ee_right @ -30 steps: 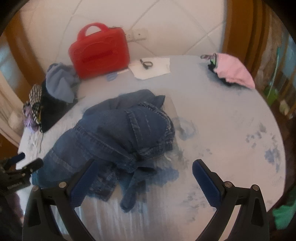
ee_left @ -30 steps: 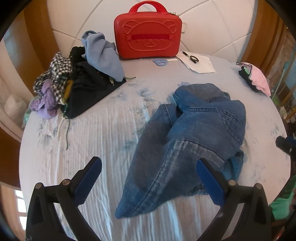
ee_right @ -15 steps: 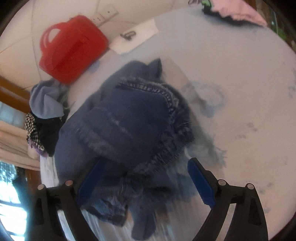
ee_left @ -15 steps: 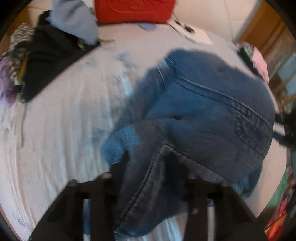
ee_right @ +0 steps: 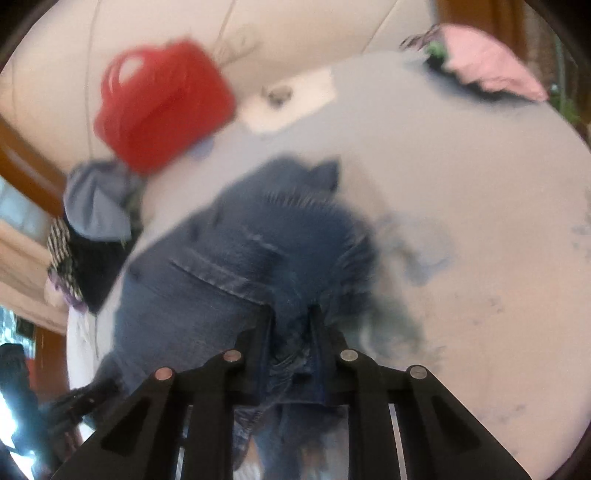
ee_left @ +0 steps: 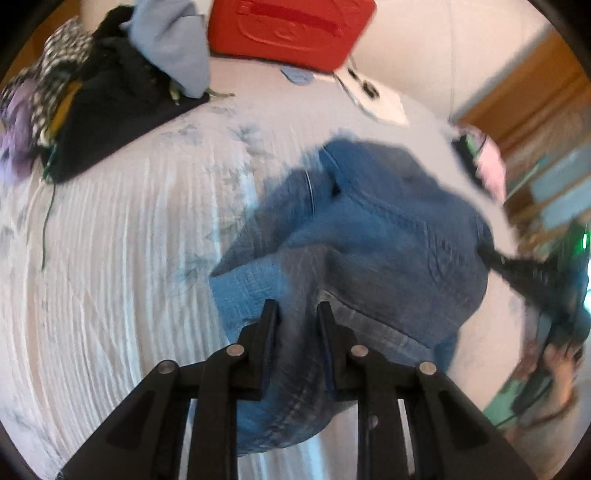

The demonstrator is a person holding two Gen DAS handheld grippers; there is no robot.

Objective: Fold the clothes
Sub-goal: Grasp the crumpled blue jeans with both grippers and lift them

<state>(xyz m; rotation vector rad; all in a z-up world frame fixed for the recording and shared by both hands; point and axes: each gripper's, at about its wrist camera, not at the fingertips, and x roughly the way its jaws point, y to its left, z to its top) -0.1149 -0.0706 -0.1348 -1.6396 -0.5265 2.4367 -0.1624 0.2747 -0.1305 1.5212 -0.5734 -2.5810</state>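
Left wrist view: left gripper (ee_left: 295, 314), wide apart a second ago, now pinched on blue jeans (ee_left: 369, 236). Right gripper (ee_right: 290, 314) too, pinched on denim. Jeans bunched up on pale bed sheet (ee_left: 129, 240), near red case (ee_left: 288, 29).

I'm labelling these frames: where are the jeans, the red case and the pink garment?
jeans (ee_left: 388, 251): left wrist view, on the bunched denim.
red case (ee_left: 291, 29): left wrist view, on its front face.
pink garment (ee_right: 487, 62): right wrist view, on its top.
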